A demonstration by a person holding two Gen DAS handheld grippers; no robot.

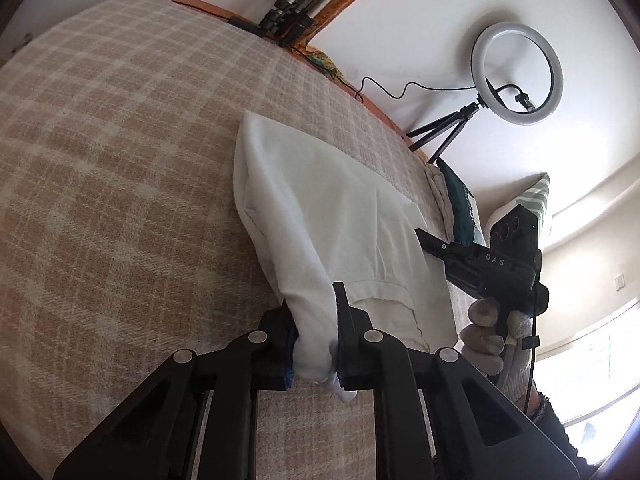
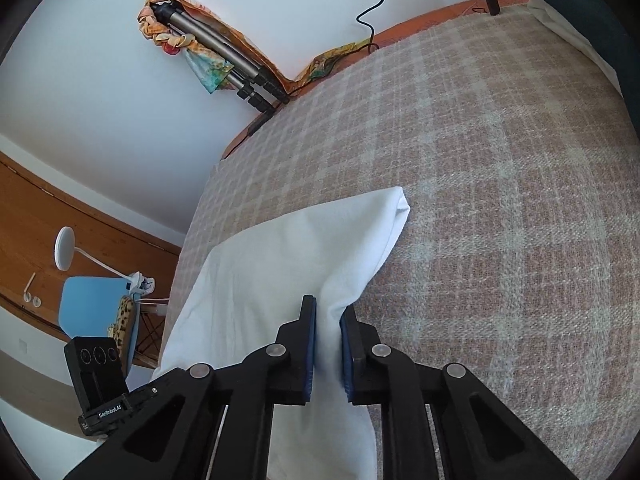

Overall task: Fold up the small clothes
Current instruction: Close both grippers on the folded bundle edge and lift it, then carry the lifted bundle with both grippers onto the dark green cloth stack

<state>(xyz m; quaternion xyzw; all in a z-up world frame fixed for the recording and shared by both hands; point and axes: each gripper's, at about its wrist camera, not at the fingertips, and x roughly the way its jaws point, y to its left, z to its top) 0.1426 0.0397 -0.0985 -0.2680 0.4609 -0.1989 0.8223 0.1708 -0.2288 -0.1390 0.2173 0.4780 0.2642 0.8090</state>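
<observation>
Pinching the white garment (image 1: 320, 216) in both my left hand-held gripper (image 1: 316, 344) and right hand-held gripper (image 2: 328, 344), I see it spread ahead across the plaid bed cover (image 2: 500, 200); white walls and a ring light (image 1: 518, 74) lie beyond.

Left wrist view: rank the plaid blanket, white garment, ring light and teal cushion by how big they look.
1. Plaid blanket
2. White garment
3. Ring light
4. Teal cushion, mostly hidden, so its rank is unsure.
The ring light stands farther back, so its true size is not comparable.
</observation>
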